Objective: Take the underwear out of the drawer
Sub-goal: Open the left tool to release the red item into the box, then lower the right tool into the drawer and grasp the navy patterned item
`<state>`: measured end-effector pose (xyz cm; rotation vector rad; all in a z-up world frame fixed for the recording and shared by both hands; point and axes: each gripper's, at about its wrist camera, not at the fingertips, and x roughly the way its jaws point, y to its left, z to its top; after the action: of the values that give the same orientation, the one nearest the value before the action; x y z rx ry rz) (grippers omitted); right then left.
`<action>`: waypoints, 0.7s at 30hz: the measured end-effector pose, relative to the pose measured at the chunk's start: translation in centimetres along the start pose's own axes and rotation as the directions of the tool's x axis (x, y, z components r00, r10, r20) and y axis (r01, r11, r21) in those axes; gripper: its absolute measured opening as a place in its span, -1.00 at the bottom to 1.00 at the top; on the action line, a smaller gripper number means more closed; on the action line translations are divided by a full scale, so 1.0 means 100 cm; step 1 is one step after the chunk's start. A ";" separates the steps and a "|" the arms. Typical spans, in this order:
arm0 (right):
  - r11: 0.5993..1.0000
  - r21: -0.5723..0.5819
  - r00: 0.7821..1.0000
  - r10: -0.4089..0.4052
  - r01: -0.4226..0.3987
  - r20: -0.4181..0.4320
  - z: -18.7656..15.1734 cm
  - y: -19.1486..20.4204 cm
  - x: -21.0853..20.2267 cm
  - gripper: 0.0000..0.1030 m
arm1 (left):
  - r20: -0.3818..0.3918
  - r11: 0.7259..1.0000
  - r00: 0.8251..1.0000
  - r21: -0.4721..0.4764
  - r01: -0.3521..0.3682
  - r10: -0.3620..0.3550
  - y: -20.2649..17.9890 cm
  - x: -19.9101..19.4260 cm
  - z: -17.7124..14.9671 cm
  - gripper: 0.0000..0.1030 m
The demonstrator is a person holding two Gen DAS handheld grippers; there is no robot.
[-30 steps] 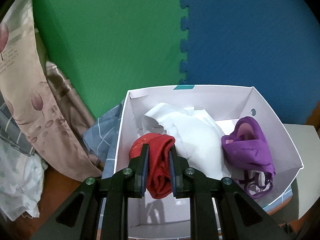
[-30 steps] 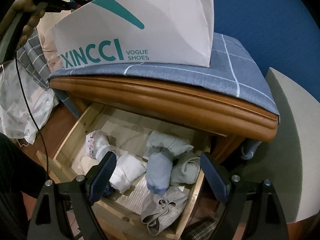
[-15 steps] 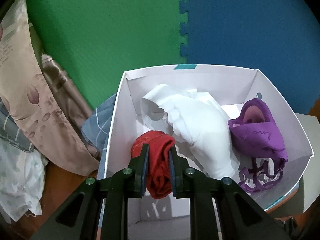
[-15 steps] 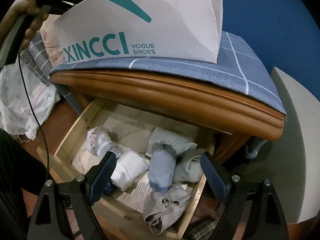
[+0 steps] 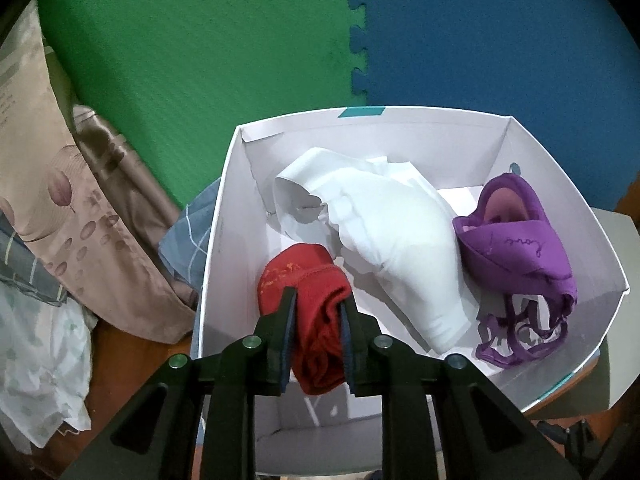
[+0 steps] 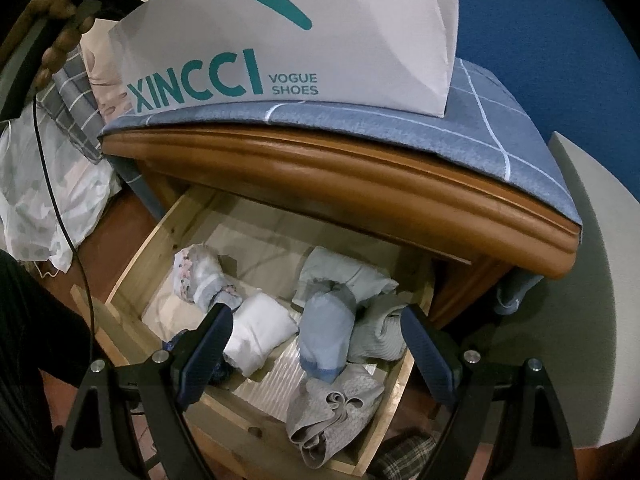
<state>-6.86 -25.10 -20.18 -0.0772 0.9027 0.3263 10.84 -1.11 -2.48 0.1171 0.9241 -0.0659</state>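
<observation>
Left wrist view: the left gripper [image 5: 318, 312] is clamped on a rolled red underwear [image 5: 308, 300], its jaws pressed against the cloth on both sides, over the near left part of a white shoe box [image 5: 218, 240]. Inside the box, a white garment [image 5: 392, 240] lies just beside the red roll toward the middle, and a purple underwear [image 5: 516, 256] with lace straps rests against the box's right wall. Left of the box hangs a beige patterned cloth [image 5: 80, 216]; behind the box stand green [image 5: 200, 60] and blue [image 5: 500, 32] foam mats.

Right wrist view: the right gripper [image 6: 316, 340] hangs with its jaws spread wide, holding nothing, above the open wooden drawer [image 6: 132, 268]. Within the drawer lie a floral roll [image 6: 196, 276] at the back left, a white folded piece [image 6: 260, 332], a light blue roll [image 6: 326, 328] and a grey underwear [image 6: 336, 416] draped near the front edge. Above the drawer the shoe box [image 6: 280, 40] printed XINCCI sits on a blue checked cloth [image 6: 460, 120].
</observation>
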 end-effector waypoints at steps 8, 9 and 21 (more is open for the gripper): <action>1.000 -0.002 1.000 -0.003 0.003 -0.005 -0.001 0.000 0.001 0.71 | 0.017 1.000 1.000 -0.029 0.012 -0.012 0.004 -0.004 -0.001 -0.20; 1.000 -0.003 1.000 -0.004 0.004 -0.005 -0.001 0.000 0.001 0.71 | 0.028 0.999 0.999 -0.035 0.023 -0.022 0.005 -0.006 -0.001 0.03; 0.998 0.069 1.000 0.011 -0.011 0.013 -0.006 -0.017 -0.002 0.71 | 0.495 0.973 0.856 -0.082 0.215 -0.148 0.043 -0.144 -0.039 0.98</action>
<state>-6.91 -26.93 -20.48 -0.0068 0.9015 0.3054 -0.43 3.79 7.06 -0.1130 0.4272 -0.1999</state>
